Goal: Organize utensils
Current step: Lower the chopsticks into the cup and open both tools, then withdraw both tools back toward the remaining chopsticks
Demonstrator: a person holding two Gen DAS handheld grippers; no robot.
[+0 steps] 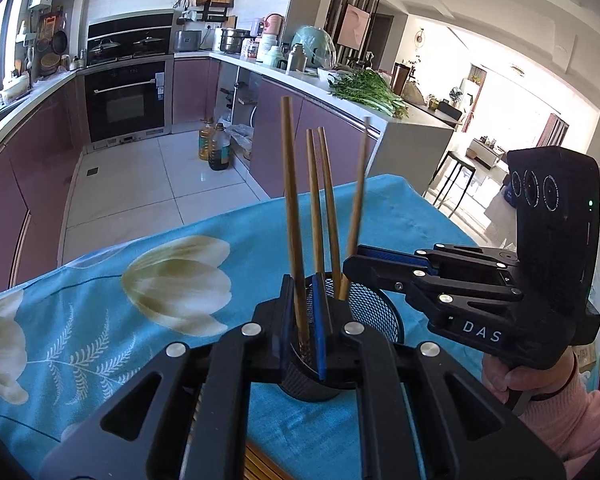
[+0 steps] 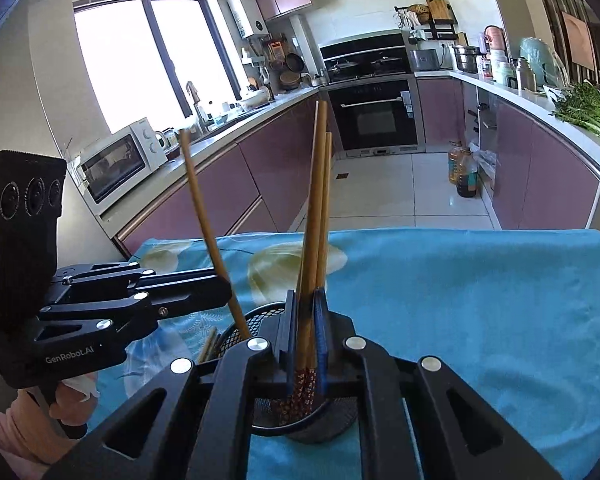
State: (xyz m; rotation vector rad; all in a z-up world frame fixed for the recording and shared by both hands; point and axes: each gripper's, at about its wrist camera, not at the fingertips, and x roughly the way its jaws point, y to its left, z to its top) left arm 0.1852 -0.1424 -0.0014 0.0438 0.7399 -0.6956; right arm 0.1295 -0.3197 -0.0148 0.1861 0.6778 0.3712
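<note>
A black mesh cup (image 1: 374, 316) stands on the blue flowered tablecloth (image 1: 100, 320); it also shows in the right wrist view (image 2: 260, 320). Several bamboo chopsticks stand in it. My left gripper (image 1: 302, 308) is shut on one chopstick (image 1: 292, 208) over the cup's near rim. My right gripper (image 2: 305, 320) is shut on a bundle of chopsticks (image 2: 316, 208) with patterned red ends, standing in the cup. In the left wrist view the right gripper (image 1: 352, 268) comes in from the right. In the right wrist view the left gripper (image 2: 224, 292) comes in from the left, holding its chopstick (image 2: 204, 216).
The table's far edge (image 2: 420, 232) drops to a tiled kitchen floor. Purple cabinets and an oven (image 2: 374, 116) stand behind. Oil bottles (image 2: 464, 172) sit on the floor. Greens (image 1: 368, 92) lie on the counter. A bamboo mat edge (image 1: 260, 464) shows under my left gripper.
</note>
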